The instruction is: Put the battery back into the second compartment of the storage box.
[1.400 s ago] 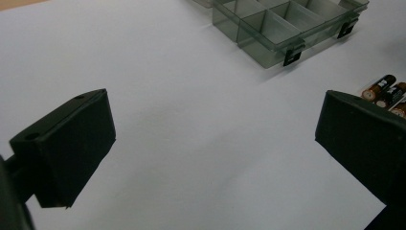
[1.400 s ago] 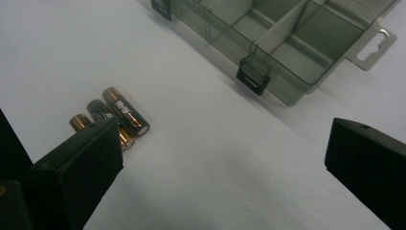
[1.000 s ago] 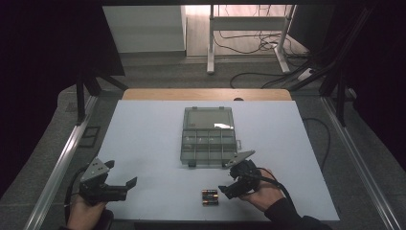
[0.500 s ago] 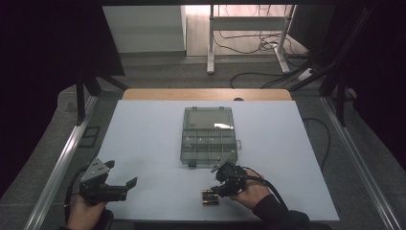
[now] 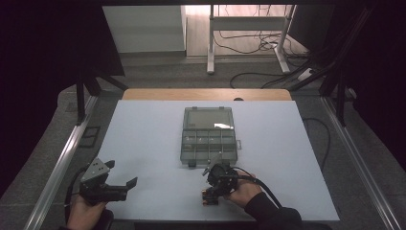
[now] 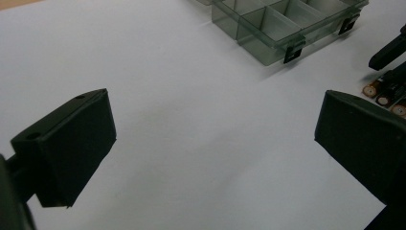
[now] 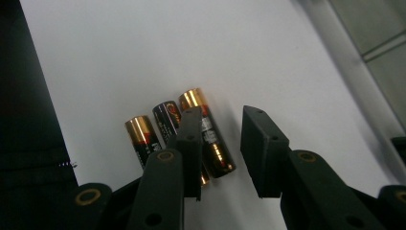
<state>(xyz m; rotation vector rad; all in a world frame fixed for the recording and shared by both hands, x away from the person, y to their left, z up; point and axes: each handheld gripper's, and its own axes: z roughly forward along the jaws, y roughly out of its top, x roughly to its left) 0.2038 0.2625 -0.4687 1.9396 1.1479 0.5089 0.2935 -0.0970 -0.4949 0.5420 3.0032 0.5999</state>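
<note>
Right gripper view looks down on three batteries point(image 7: 186, 136) lying side by side on the white table point(image 7: 119, 57). The right gripper point(image 7: 222, 148) hangs just over them, its jaws having just been closing, one battery point(image 7: 208, 136) partly between them, not yet pinched. Just beyond this gripper stands the compartment box point(image 5: 209, 136). The left gripper point(image 6: 210, 143) is spread wide over bare table, well apart from the batteries.

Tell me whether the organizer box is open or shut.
Open. The clear organizer box has its lid folded back flat on the table, with its divided compartments exposed.
</note>
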